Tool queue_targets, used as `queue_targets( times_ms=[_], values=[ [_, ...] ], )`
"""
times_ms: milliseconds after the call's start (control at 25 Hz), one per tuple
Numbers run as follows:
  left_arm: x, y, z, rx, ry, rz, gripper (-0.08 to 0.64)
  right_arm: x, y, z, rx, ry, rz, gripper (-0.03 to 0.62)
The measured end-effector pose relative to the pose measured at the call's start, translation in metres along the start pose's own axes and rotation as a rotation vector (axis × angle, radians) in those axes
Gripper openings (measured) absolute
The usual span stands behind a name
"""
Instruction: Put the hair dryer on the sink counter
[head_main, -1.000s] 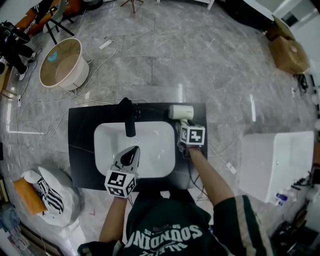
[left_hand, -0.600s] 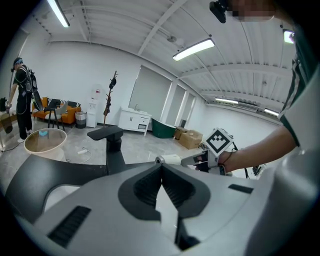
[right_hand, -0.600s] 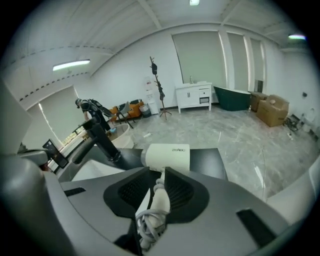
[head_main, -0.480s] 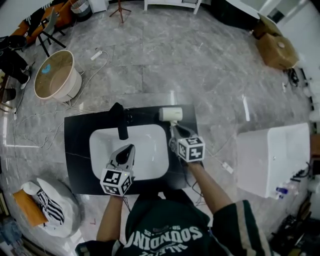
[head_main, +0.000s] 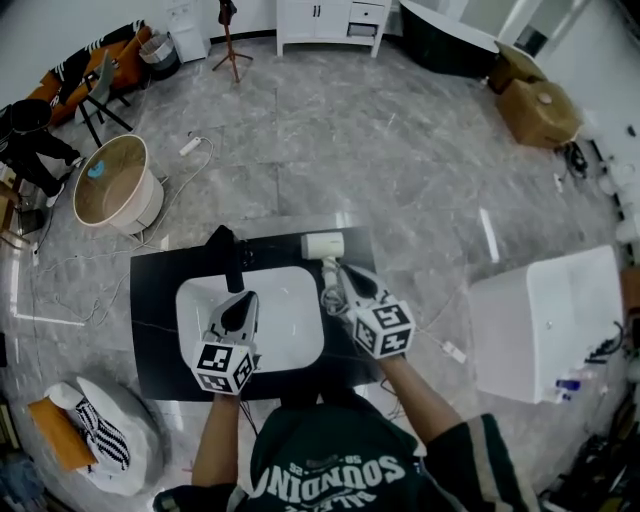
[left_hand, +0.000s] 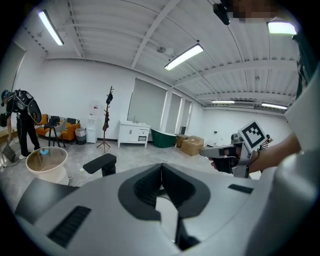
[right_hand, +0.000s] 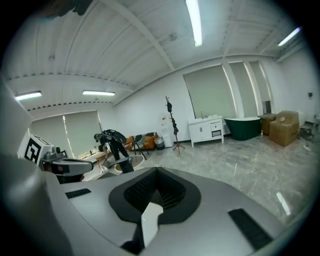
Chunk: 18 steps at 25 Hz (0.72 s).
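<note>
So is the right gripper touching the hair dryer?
Cannot tell. The right gripper has shut, empty jaws in its view; head view puts the hair dryer tight beside it.

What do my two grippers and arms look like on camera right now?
The left gripper and right gripper are both grey, wedge-shaped shells that taper to black ribbed jaw pads. Each carries a white cube printed with black square markers. No cables show on them. The person wears a dark green top with white lettering. Its right sleeve has pale stripes and ends above the forearm.
</note>
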<state>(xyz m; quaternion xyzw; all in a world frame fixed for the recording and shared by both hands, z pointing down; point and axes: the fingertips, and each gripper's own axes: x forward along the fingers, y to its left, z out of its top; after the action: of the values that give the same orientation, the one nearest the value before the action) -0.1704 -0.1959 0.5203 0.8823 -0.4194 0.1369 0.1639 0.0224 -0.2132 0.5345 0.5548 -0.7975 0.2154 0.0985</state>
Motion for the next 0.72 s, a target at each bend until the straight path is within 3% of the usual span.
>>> queue_targets(
  times_ms=[400,720],
  values=[
    [-0.005,-0.021,0.039,0.044,-0.084,0.021,0.001,-0.039,0.004,0.042,-0.072,-0.125,0.024,0.0],
    [-0.012,-0.026,0.034,0.033,-0.089,0.037,0.001,-0.044,0.009,0.033,-0.081,-0.142,0.051,-0.001]
  ],
)
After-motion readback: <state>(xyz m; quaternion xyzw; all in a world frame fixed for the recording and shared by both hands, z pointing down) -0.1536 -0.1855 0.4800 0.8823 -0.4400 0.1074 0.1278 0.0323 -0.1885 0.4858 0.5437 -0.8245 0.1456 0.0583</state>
